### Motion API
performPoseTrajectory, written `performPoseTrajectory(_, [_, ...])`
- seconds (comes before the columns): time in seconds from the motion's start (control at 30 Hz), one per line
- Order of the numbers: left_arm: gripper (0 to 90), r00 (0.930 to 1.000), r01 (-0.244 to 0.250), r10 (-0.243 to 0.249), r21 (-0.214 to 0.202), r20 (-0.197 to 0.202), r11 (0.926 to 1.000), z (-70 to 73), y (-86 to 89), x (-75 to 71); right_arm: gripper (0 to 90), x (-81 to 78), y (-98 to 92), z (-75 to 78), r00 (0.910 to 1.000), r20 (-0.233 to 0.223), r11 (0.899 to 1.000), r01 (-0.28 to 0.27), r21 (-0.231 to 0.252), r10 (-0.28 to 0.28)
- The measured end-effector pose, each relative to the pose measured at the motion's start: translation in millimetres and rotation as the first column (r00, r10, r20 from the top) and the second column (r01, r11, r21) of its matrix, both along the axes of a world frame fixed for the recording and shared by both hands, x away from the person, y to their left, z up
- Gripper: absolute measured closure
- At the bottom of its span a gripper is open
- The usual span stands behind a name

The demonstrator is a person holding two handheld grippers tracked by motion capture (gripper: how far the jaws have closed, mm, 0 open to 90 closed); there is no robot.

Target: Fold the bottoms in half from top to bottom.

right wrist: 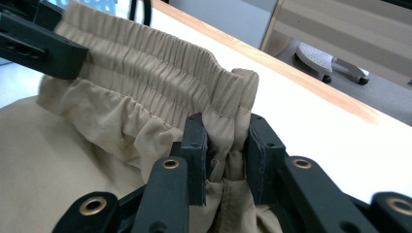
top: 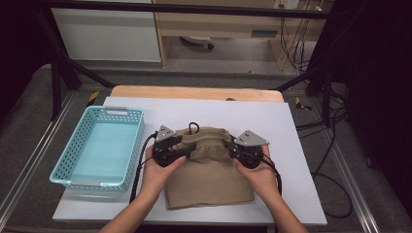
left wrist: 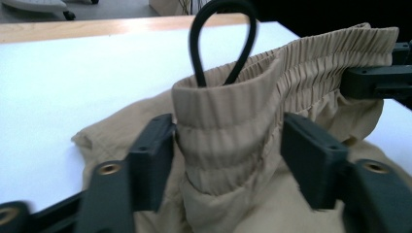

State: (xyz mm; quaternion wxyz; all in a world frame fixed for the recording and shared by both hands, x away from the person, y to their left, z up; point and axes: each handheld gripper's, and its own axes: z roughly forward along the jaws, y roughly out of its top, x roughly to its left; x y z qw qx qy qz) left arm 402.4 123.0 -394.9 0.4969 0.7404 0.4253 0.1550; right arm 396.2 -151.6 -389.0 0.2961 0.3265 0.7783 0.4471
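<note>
Tan cotton shorts (top: 211,167) lie flat on the white bench (top: 291,145) at the centre of the high view, their gathered elastic waistband (top: 206,138) turned toward the far edge and their legs toward the person. A black drawcord loop (top: 194,127) stands up from the waistband, left of its middle.

The left gripper (top: 180,144), held in the person's left hand (top: 158,170), sits at the left end of the waistband. In the left gripper view its fingers (left wrist: 155,150) stand on either side of a folded-over end of the waistband (left wrist: 228,131); the left one lies against the cloth, while the right one stands just clear of it, so the grip is slack and the fingers are parted. The drawcord loop (left wrist: 221,39) rises behind this fold, at the top centre of the frame.

The right gripper (top: 233,146), in the person's right hand (top: 260,177), sits at the right end of the waistband. In the right gripper view its fingers (right wrist: 194,150) are closed on the waistband's end seam (right wrist: 228,131), with the cloth pinched and creased between them. The left gripper's finger (right wrist: 43,46) shows at the upper left of that frame.

A light blue perforated plastic basket (top: 136,141) rests on the bench at the left of the high view, just beside the left hand.
</note>
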Motion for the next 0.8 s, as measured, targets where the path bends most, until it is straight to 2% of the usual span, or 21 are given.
performPoseTrajectory(0.07, [32.3,0.9999,0.0,0.0,0.029,0.012,0.9996,-0.9,3.6,-7.2,72.3,-2.0,-0.5,-2.1,1.0,0.002,1.0,-0.002,0.01,0.002])
performPoseTrajectory(0.1, [30.4,0.9999,0.0,0.0,0.029,0.012,0.9996,-0.9,3.6,-7.2,72.3,-2.8,-1.1,-2.7,1.0,0.002,1.0,-0.003,0.019,0.003])
performPoseTrajectory(0.23, [25.7,0.9999,0.004,-0.005,0.062,0.014,0.9981,-2.7,17.0,-26.7,72.2,-6.2,-4.9,-4.5,1.0,-0.002,0.999,-0.002,0.046,0.002])
performPoseTrajectory(0.33, [23.4,1.0,0.002,-0.002,0.12,0.0,0.9928,-4.4,24.1,-40.5,72.2,-10.2,-7.5,-5.7,1.0,-0.005,0.998,-0.007,0.062,0.007])
performPoseTrajectory(0.43, [22.4,0.9999,0.006,-0.004,0.154,-0.011,0.988,-8.1,32.2,-54.0,72.2,-13.1,-9.5,-7.2,0.9999,-0.005,0.997,-0.011,0.071,0.012])
performPoseTrajectory(0.53, [21.0,0.9997,0.003,0.001,0.163,-0.023,0.9866,-14.8,38.2,-62.6,72.2,-14.7,-11.7,-9.5,0.9999,-0.012,0.996,-0.009,0.092,0.01])
performPoseTrajectory(0.63, [21.1,0.9992,-0.017,0.022,0.145,-0.034,0.9893,-22.4,43.1,-63.9,72.3,-16.0,-12.9,-10.5,0.9998,-0.017,0.995,-0.004,0.104,0.006])
performPoseTrajectory(0.73, [21.2,0.9986,-0.028,0.034,0.146,-0.04,0.9889,-27.3,43.8,-65.5,72.2,-17.0,-13.3,-8.0,0.9999,-0.013,0.993,0.0,0.118,0.002])
performPoseTrajectory(0.8, [21.2,0.9985,-0.028,0.035,0.168,-0.041,0.9854,-31.8,42.1,-67.4,72.3,-18.6,-13.4,-5.8,1.0,-0.009,0.991,0.002,0.131,-0.001])
